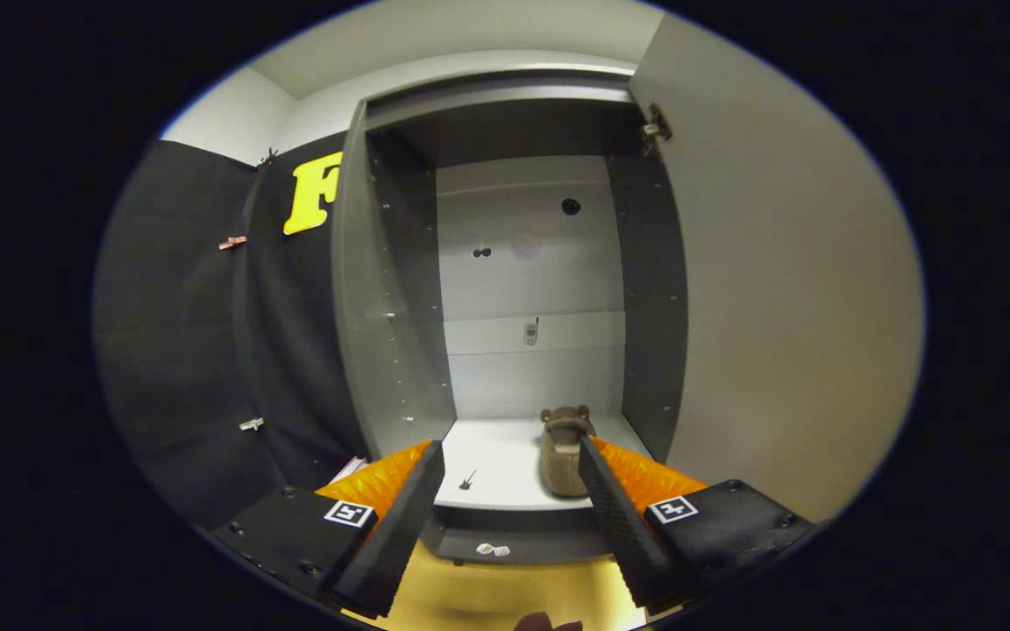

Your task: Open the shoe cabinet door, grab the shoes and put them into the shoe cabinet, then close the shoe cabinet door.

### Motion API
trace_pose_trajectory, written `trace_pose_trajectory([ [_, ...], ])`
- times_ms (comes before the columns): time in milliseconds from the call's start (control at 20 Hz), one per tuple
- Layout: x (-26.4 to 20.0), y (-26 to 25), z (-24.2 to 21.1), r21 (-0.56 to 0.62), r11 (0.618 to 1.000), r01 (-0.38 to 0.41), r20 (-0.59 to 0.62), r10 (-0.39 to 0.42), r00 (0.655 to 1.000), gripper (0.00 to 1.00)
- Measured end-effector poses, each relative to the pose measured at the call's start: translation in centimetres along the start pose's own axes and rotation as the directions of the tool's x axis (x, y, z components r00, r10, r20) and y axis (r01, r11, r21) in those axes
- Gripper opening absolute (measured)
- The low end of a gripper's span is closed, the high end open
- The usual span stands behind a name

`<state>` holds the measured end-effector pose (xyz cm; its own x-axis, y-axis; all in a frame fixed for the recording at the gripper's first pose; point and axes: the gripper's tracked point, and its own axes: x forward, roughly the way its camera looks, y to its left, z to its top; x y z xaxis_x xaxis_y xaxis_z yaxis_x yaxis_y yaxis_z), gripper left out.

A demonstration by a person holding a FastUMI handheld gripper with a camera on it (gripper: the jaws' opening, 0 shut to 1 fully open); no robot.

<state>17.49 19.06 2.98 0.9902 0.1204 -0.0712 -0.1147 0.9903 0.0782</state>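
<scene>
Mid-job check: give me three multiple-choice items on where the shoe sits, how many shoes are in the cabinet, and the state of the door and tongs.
1. The brown shoe lies: A on the cabinet's bottom shelf; B on the floor; C between closed tongs.
2. Shoes in the shoe cabinet: A none; B one; C three.
3. The door and tongs: A door shut; B door open, tongs gripping the shoe; C door open, tongs open and holding nothing.

Answers: 1 A, it rests on the white shelf; 2 B, a single shoe shows; 3 C, the door is swung wide and the fingers are spread apart.

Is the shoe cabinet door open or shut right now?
Open: the door is swung wide to the right, baring the cabinet interior and a brown shoe on its floor.
</scene>
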Motion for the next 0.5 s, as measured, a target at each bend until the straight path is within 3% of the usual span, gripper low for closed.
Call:
trace_pose_trajectory([
  [500,-16.5,-2.8,0.0,-0.036,0.999,-0.013,0.061,0.015,0.998,0.97],
])
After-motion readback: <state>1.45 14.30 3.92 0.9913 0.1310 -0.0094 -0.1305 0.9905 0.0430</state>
